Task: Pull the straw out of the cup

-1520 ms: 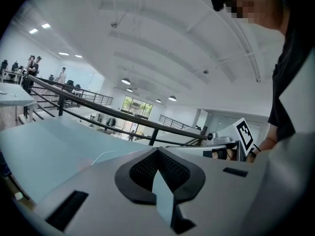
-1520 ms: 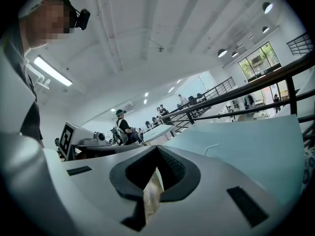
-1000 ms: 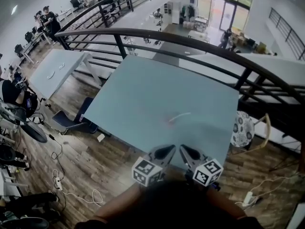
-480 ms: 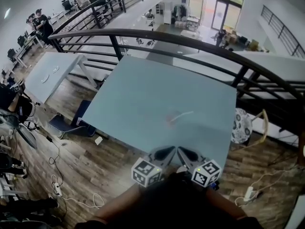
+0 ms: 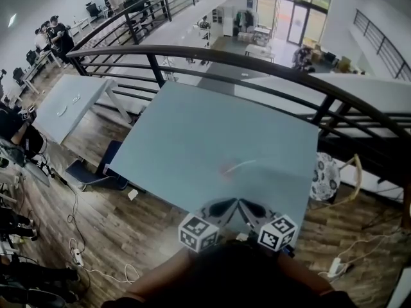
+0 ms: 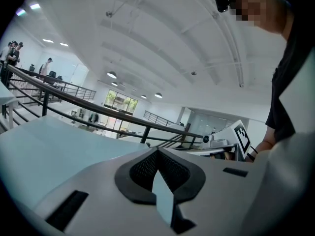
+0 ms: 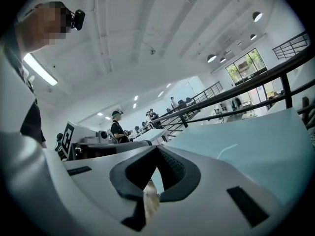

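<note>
"The thin white straw [image 5: 243, 165], where is it?"
"Flat on the pale blue table [image 5: 186, 117], lying left to right, well in front of both grippers. A small pink blur [image 5: 226, 170] sits at its left end; maybe the cup."
"Who is nearer?"
"The right gripper [image 5: 247, 206], a little. It and the left gripper [image 5: 225, 205] are pinched closed on nothing. Nothing has moved since before."

The table [image 5: 192, 127] is pale blue-green and the straw [image 5: 243, 165] white. The left gripper [image 5: 230, 203] and right gripper [image 5: 244, 203] are light grey with black pads [image 6: 138, 173]; their 2 cubes [image 5: 198, 231] bear black-and-white square markers. The plank floor [image 5: 148, 230] is brown, the railing [image 5: 192, 47] black.
</note>
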`<state>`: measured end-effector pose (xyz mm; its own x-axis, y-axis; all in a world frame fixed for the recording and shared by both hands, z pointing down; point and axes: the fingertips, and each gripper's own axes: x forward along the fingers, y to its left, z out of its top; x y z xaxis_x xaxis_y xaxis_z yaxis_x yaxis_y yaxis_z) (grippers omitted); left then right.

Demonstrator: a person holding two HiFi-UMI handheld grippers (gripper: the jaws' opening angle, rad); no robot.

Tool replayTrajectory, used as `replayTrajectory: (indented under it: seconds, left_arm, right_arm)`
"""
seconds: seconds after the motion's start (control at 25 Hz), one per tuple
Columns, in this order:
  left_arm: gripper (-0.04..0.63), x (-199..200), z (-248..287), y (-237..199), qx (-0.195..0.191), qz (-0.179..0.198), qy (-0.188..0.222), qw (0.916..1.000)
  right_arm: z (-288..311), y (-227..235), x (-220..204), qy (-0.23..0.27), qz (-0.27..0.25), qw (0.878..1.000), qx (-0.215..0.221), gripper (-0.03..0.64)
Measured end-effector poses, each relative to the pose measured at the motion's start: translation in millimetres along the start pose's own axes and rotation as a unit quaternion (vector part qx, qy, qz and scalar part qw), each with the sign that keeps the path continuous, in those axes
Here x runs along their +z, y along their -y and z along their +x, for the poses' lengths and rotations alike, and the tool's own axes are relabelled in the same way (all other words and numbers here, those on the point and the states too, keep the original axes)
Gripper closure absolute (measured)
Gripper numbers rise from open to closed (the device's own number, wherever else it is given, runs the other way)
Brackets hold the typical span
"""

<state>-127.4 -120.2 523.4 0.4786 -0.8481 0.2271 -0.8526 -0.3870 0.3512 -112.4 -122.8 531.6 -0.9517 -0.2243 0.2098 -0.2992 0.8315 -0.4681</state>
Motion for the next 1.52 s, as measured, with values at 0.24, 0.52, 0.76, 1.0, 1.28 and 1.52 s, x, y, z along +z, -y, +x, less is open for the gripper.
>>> replayTrajectory:
  seconds: [0.24, 0.52, 0.76, 1.0, 1.28, 1.52]
  left_arm:
    - [0.584, 20, 33, -5, 0.001, 0.007, -0.011, 0.9999]
    - [0.584, 33, 75, 5, -0.009, 0.01, -0.028, 0.9995]
    - [0.584, 25, 103, 17, -0.024, 0.007, -0.041, 0.9988]
    - [0.584, 33, 116, 0, -0.051, 0.013, -0.049, 0.9974]
    - [0.584, 51, 121, -30, -0.099, 0.022, -0.07, 0.9924]
    - [0.584, 59, 121, -50, -0.137, 0.031, -0.081, 0.9868]
  right_arm:
    - [-2, 28, 30, 0.01, 0.002, 1.0, -0.001, 0.606]
    - [-22, 62, 50, 0.024, 0.021, 0.999, -0.011, 0.606]
    - [-40, 92, 53, 0.028, 0.037, 0.998, -0.035, 0.606]
    - [-29, 102, 62, 0.037, 0.037, 0.997, -0.063, 0.606]
    - [-4, 116, 77, 0.067, 0.057, 0.989, -0.118, 0.606]
    - [14, 117, 80, 0.081, 0.067, 0.982, -0.155, 0.606]
